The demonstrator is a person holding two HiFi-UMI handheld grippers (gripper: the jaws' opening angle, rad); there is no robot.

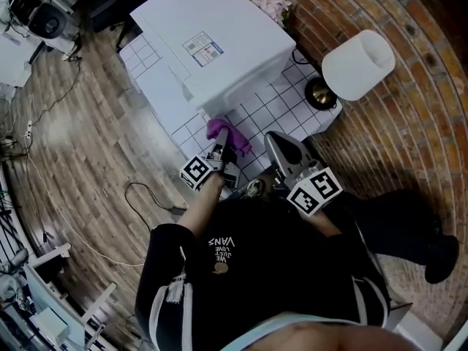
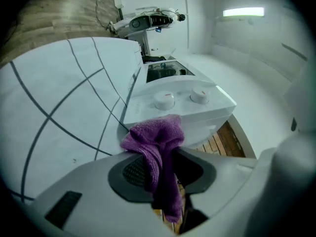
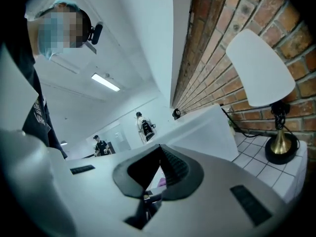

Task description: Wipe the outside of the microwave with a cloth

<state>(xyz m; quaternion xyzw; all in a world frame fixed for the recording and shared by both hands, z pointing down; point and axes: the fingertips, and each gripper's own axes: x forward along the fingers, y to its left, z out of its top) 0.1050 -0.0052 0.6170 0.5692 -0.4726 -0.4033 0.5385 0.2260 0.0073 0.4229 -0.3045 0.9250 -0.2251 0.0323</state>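
Closest to the head camera is the person's black shirt (image 1: 263, 254), with both arms reaching forward from it toward a white-tiled surface (image 1: 281, 104).

The left hand-held gripper (image 1: 219, 151) has its jaws closed on a purple cloth (image 1: 228, 134). In the left gripper view the fabric is pinched between the 2 pads, one bunched fold standing proud of the tips and a loose tail hanging back through the gap. That bunched fold is likely held forward so that soft cloth, not hard plastic, meets the appliance.

The microwave (image 1: 212, 50) stands on the surface with its near front corner toward the person. The cloth sits at that corner, low down beneath the 2 knobs (image 2: 164, 100), and appears to touch the casing there. This looks like the beginning of a stroke along the front or the side panel. Most of the outside, including the broad top, seems not yet reached.

The right hand-held gripper (image 1: 274, 141) is just beside the left one, over the surface's near edge. Its jaws meet at the tips and hold nothing. It seems parked clear of the wiping path, since 1 tool is enough for this job.

A lamp (image 1: 358, 64) stands by the brick wall (image 1: 409, 123), well apart from the cloth.
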